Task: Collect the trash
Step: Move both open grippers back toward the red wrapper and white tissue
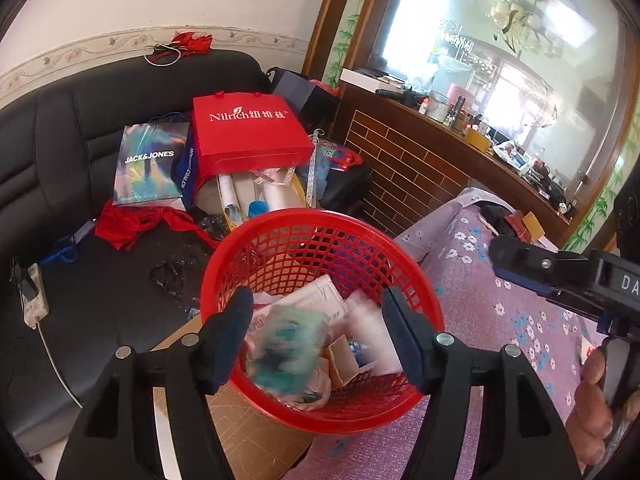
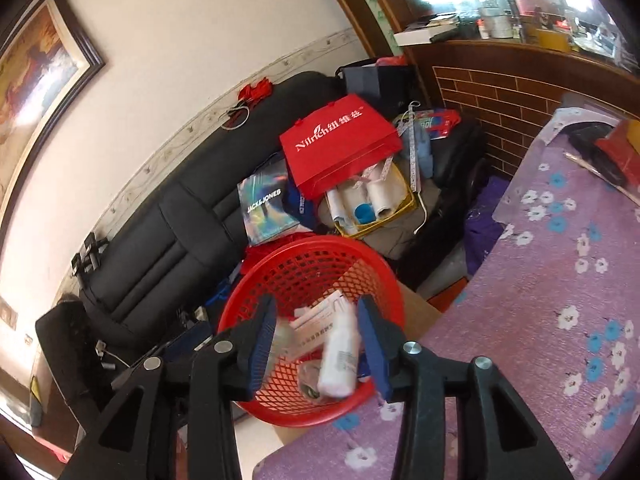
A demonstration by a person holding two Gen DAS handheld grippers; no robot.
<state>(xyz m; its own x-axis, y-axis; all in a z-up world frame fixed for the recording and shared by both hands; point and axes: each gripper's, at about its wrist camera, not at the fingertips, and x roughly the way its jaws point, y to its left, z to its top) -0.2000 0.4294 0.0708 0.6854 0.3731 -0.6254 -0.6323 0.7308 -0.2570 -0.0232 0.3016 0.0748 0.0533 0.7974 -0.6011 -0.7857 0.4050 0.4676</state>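
Trash fills the red mesh basket (image 1: 320,240), which sits at the edge of the table, half on its purple flowered cloth (image 1: 500,320) and half over a cardboard box (image 1: 256,436). Left gripper (image 1: 320,336) hangs above the basket with its jaws apart — a blurred teal-and-white wrapper (image 1: 284,344) lies loose between them, pressed by neither pad. Right gripper (image 2: 320,344) is over the same basket, jaws also apart, with a white bottle (image 2: 340,356) between the pads, apparently free of both. Boxes and papers lie underneath in the basket. Behind it, a black sofa (image 1: 120,92) holds a red shopping bag (image 1: 248,132).
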